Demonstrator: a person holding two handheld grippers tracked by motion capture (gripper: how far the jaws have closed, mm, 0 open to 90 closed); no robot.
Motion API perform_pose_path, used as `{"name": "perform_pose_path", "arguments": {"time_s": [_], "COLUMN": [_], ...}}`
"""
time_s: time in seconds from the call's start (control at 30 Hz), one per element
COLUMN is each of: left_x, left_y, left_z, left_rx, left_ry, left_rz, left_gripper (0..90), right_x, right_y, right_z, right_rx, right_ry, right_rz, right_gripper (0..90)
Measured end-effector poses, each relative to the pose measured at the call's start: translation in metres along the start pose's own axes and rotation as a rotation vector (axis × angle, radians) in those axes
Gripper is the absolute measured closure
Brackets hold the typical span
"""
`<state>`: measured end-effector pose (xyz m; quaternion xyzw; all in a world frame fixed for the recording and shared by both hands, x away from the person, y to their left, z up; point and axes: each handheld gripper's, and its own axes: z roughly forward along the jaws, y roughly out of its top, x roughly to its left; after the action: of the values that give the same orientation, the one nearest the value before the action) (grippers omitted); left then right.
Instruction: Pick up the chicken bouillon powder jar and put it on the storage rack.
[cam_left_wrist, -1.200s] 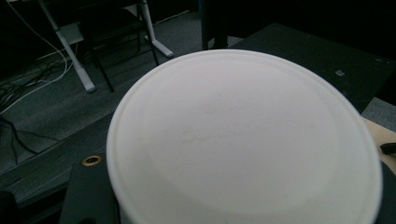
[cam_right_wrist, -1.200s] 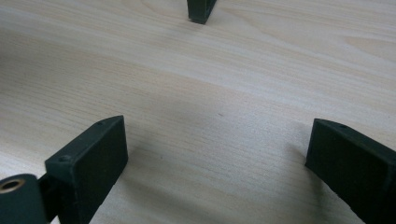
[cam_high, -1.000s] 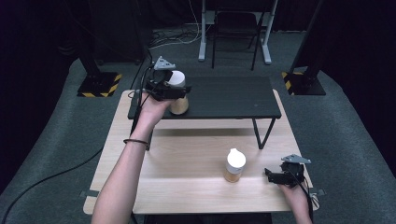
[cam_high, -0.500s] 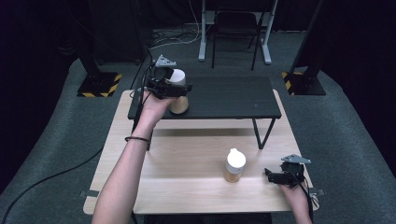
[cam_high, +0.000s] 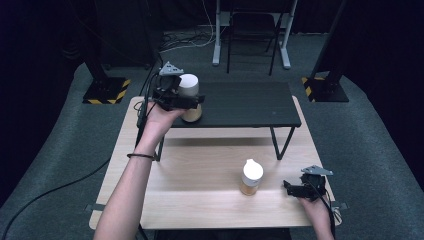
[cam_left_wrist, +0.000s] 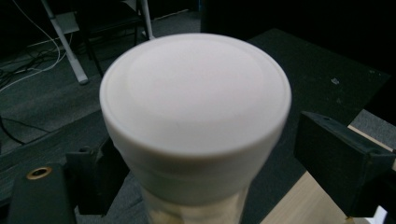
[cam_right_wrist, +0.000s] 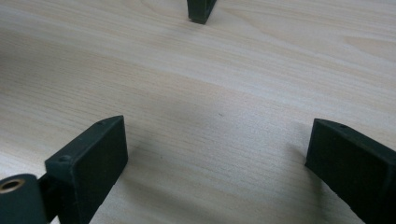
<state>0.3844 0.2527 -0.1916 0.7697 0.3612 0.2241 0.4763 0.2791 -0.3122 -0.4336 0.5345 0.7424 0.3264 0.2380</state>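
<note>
1. My left gripper (cam_high: 186, 100) is at the white-capped jar (cam_high: 190, 102) standing on the black shelf (cam_high: 250, 102). Its jaws have just been opening; the jar sits between them, and in the left gripper view a clear gap shows beside its white cap (cam_left_wrist: 196, 116) on one side.
2. A second white-capped jar (cam_high: 251, 177) stands on the wooden table (cam_high: 195, 190), well apart.
3. My right gripper (cam_high: 295, 189) rests low near that jar, jaws spread wide over bare wood, holding nothing.
</note>
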Motion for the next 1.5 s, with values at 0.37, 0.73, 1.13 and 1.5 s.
{"name": "perform_pose_path", "arguments": {"time_s": [0.37, 0.73, 1.13, 1.5], "left_x": [-0.004, -0.004, -0.007, -0.009], "left_y": [-0.024, -0.054, -0.088, -0.116], "left_z": [-0.020, -0.038, -0.053, -0.058], "left_rx": [-0.026, -0.040, -0.040, -0.034], "left_ry": [0.011, 0.024, 0.070, 0.086], "left_rz": [0.005, -0.005, -0.012, -0.028], "left_gripper": [8.5, 6.2, 4.8, 4.8], "right_x": [0.000, 0.000, 0.000, 0.000], "right_y": [0.000, 0.000, 0.000, 0.000], "right_z": [0.000, 0.000, 0.000, 0.000], "right_rx": [0.000, 0.000, 0.000, 0.000], "right_ry": [0.000, -0.001, -0.002, -0.002], "right_rz": [0.000, 0.001, 0.002, 0.002], "right_gripper": [4.3, 4.3, 4.3, 4.3]}}
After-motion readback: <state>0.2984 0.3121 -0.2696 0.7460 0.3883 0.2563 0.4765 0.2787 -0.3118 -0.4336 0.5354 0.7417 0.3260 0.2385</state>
